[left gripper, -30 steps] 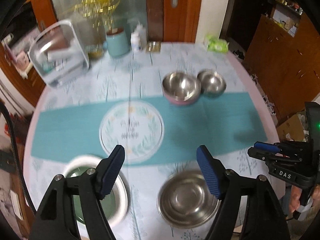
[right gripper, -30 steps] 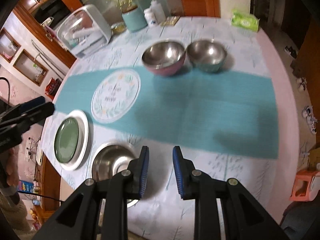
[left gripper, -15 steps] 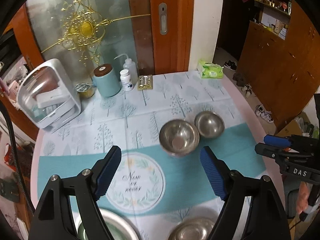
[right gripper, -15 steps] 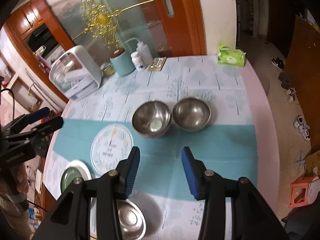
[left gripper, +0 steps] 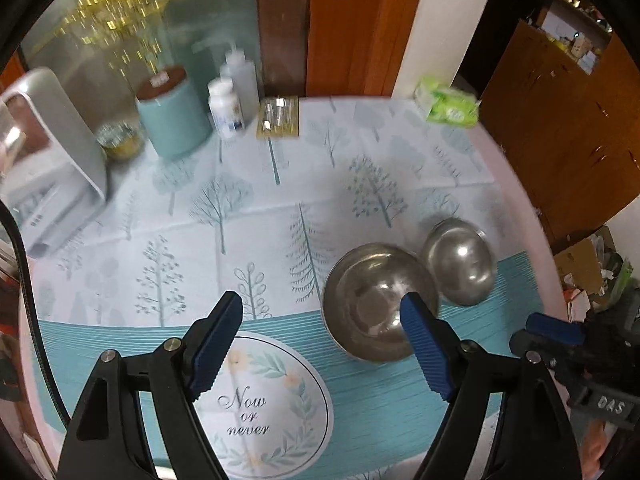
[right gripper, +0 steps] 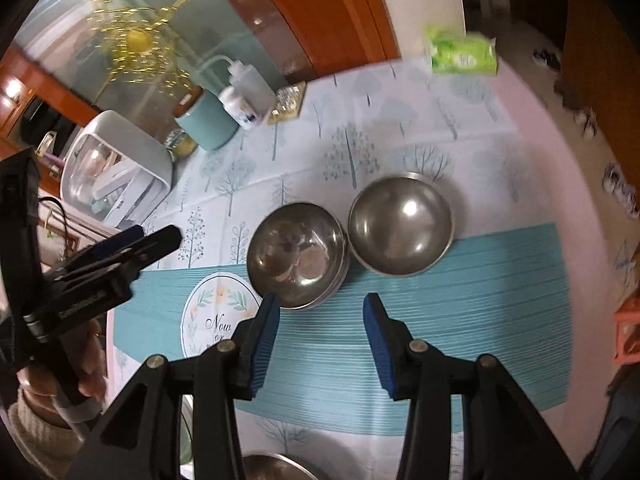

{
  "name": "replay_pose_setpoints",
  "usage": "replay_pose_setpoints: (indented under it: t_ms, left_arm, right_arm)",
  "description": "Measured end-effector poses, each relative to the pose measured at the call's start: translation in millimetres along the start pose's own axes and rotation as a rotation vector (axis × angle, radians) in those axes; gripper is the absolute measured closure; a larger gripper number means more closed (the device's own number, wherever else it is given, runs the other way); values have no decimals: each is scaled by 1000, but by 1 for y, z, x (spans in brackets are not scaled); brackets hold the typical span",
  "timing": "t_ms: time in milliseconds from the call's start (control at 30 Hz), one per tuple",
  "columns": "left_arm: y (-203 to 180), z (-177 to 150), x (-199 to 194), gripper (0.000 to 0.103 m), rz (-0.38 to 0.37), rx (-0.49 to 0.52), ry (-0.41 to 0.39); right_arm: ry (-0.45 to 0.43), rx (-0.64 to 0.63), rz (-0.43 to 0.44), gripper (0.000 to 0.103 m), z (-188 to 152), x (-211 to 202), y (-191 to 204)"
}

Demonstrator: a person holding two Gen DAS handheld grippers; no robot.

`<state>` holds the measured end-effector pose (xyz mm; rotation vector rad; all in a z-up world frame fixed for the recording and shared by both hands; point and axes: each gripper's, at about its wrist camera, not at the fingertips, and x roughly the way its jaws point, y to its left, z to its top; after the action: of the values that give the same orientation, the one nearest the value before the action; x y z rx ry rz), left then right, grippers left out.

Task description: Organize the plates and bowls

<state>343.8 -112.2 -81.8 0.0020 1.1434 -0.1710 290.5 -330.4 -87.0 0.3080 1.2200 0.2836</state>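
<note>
Two steel bowls stand side by side on the round table: a larger one and a smaller one to its right. My left gripper is open and empty, just short of the larger bowl, its right finger over the bowl's near rim. My right gripper is open and empty above the teal runner, near the bowls. The rim of a third steel bowl shows at the bottom of the right wrist view.
A round "Now or never" placemat lies on the teal runner. At the far edge stand a white appliance, a teal canister, bottles and a green tissue pack.
Both grippers have moved forward toward the two steel bowls, which now look larger. The right gripper's fingers have spread wider. The green plate and near bowl have left the left view.
</note>
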Motion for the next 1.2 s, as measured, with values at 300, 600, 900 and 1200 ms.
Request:
replay_pose_setpoints:
  t_ms: [300,600,900,1200]
  left_arm:
    - [5,-2,90,28,-51,5,125]
    - [12,-2,130,62,-110,-15,187]
    - [7,-6,140,92,-164,11,228]
    - [-1,-22,100,92,-213,58,220]
  right_arm:
    - [92,107,17,59,1,67,-12]
    - [117,148,-1,59,6,106,-13]
    - [108,155,0,86,4,115,-17]
    - [102,129,16,89,-6,88,-16]
